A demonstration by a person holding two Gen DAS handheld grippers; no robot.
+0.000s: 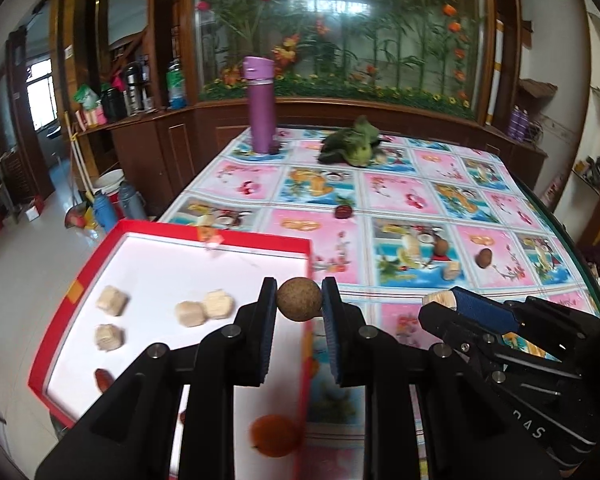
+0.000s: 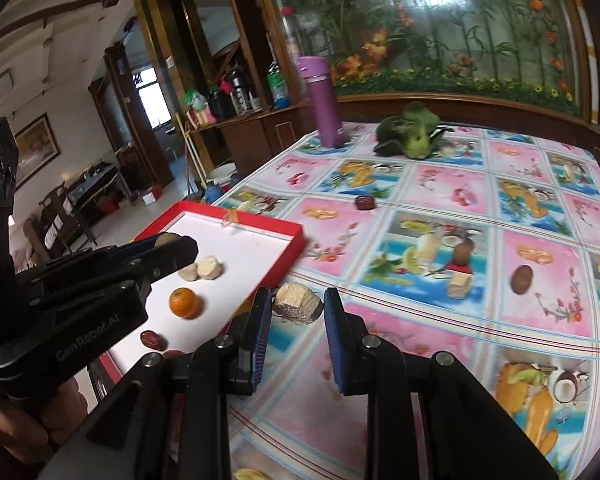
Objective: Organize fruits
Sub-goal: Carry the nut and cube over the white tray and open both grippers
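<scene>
The left gripper [image 1: 299, 300] is clenched on a round brown fruit [image 1: 299, 299], pinched between its two blue-padded fingers and held above the right edge of the red tray [image 1: 204, 236]. The tray, white inside, sits at the near left corner of the table [image 1: 400, 196], which is covered by a fruit-patterned cloth. In the tray lie pale beige chunks: two touching each other [image 1: 204, 309] near the middle, two more apart at the left [image 1: 112, 300]. An orange fruit [image 2: 185, 302] rests in the near part of the tray, with a dark red piece [image 2: 153, 338] just nearer still.

The right gripper [image 2: 297, 309] grasps a pale, rough-cut chunk [image 2: 297, 308] between its pads, held over the cloth just right of the tray's near right corner.

Still out on the cloth, well to the right, are a brown oval fruit [image 2: 522, 279], another brown fruit [image 2: 463, 252] standing beside a beige chunk [image 2: 458, 285], and a dark red piece [image 2: 365, 202] farther off toward the middle. At the far end a purple bottle [image 1: 260, 106] stands upright, with a leafy green vegetable [image 1: 354, 144] lying to its right.
</scene>
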